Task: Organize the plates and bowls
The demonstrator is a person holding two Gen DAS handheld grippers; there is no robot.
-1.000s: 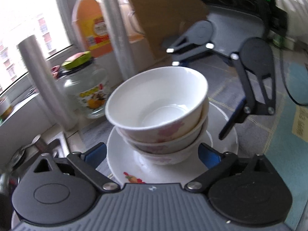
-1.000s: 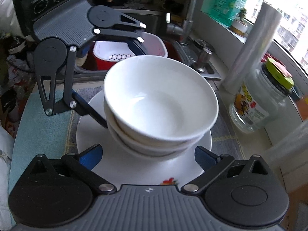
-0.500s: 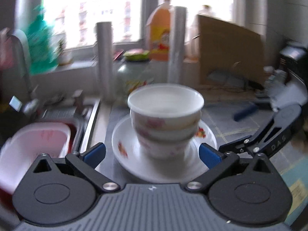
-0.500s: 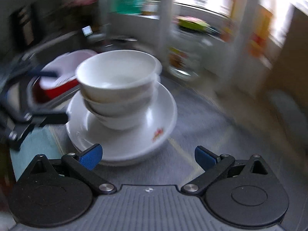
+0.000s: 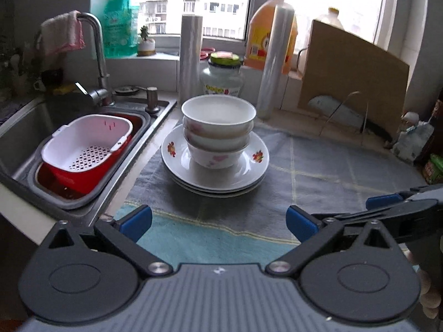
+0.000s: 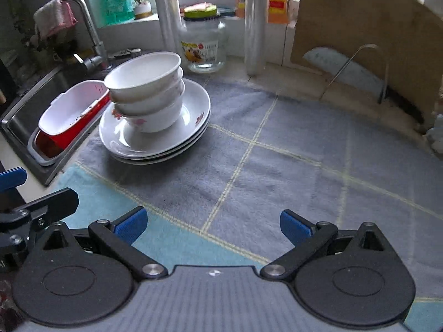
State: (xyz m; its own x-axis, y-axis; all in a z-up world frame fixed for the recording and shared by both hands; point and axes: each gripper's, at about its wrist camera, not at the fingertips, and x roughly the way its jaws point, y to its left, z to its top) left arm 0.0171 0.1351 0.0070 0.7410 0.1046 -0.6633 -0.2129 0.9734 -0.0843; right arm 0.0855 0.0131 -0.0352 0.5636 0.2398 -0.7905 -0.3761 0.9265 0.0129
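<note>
Three white bowls [image 5: 218,131] [image 6: 146,91] with pink flowers are nested upright in the middle of a stack of white flowered plates [image 5: 177,160] [image 6: 193,119] on a grey-blue checked cloth. My left gripper [image 5: 218,222] is open and empty, well back from the stack, over the cloth's near edge. My right gripper [image 6: 211,225] is also open and empty, back and to the right of the stack. The right gripper's fingers [image 5: 384,202] show at the right edge of the left wrist view.
A sink [image 5: 25,127] at the left holds a white strainer basket [image 5: 85,141] in a red tub. Behind the stack stand a glass jar [image 5: 221,78], two film rolls [image 5: 274,63], an orange jug [image 5: 260,36] and a cardboard sheet [image 5: 351,74]. A tap [image 5: 94,55] carries a pink cloth.
Both grippers have drawn back and away from the bowl stack, which they flanked closely a second ago. The stack has stayed in place on the cloth.
</note>
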